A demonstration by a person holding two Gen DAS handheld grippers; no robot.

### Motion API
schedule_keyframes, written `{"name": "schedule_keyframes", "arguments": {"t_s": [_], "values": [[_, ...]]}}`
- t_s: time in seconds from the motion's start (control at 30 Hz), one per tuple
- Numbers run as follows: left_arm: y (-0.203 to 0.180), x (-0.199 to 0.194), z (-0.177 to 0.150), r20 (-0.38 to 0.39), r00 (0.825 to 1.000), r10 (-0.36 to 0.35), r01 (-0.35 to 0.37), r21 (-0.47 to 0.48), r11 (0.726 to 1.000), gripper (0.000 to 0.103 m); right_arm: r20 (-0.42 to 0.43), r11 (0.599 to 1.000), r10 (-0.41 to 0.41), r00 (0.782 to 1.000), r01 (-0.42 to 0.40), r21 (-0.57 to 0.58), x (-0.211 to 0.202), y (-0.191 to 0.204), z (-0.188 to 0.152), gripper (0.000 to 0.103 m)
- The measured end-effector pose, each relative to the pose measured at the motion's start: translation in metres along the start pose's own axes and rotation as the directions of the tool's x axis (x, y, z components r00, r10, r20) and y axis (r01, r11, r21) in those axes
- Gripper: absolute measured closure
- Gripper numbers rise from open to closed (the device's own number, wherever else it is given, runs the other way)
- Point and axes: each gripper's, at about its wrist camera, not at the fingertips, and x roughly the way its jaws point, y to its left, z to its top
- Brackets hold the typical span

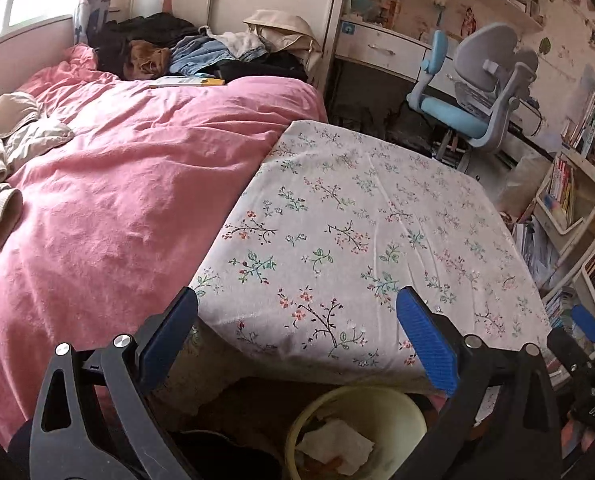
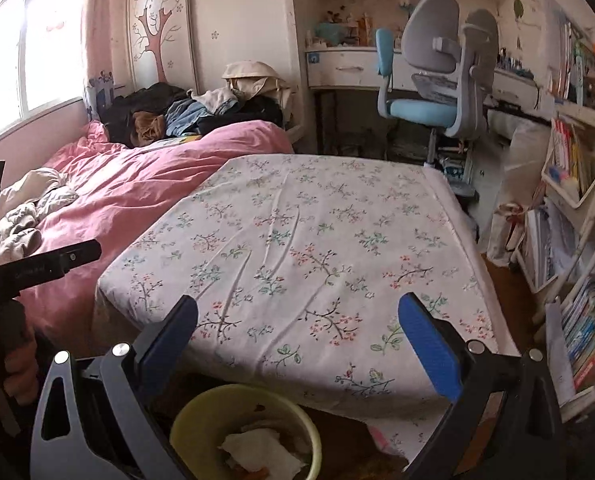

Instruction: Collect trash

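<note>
Both grippers are wide open w/ nothing between the pads: left gripper and right gripper hang over the near edge of the floral-cloth table. The trash, white crumpled tissue plus some orange bits, already lies in the yellow bin on the floor, just below the table's near edge. The tabletop looks bare, so judging by that the drop is done; best next step is prob. a scan for leftover scraps, keeping the fingers clear of the cloth so it doesn't snag. Left of the table is a pink duvet w/ clothes piled at the far end; far right a blue desk chair; right side, crowded bookshelves.
</note>
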Motion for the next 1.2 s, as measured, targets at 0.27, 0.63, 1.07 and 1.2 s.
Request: {"name": "schedule_keyframes", "arguments": {"t_s": [0.27, 0.63, 1.07, 1.2], "values": [[-0.004, 0.009, -0.001, -0.005, 1.000, 0.007, -0.007, 0.001, 1.000, 0.007, 0.000, 1.000, -0.014, 1.000, 0.014, 0.016, 0.002, 0.002, -0.008, 0.006], [0.002, 0.009, -0.001, -0.011, 1.000, 0.018, -0.018, -0.018, 1.000, 0.007, -0.004, 1.000, -0.027, 1.000, 0.027, -0.002, 0.000, 0.007, -0.010, 0.006], [0.005, 0.010, -0.001, -0.018, 1.000, 0.025, -0.025, -0.030, 0.999, 0.007, -0.028, 1.000, -0.023, 0.999, 0.022, -0.013, 0.003, 0.011, -0.012, 0.006], [0.006, 0.010, -0.002, -0.018, 0.999, 0.028, -0.029, -0.036, 0.999, 0.007, -0.029, 1.000, -0.022, 0.999, 0.021, -0.013, 0.003, 0.011, -0.012, 0.006]]}}
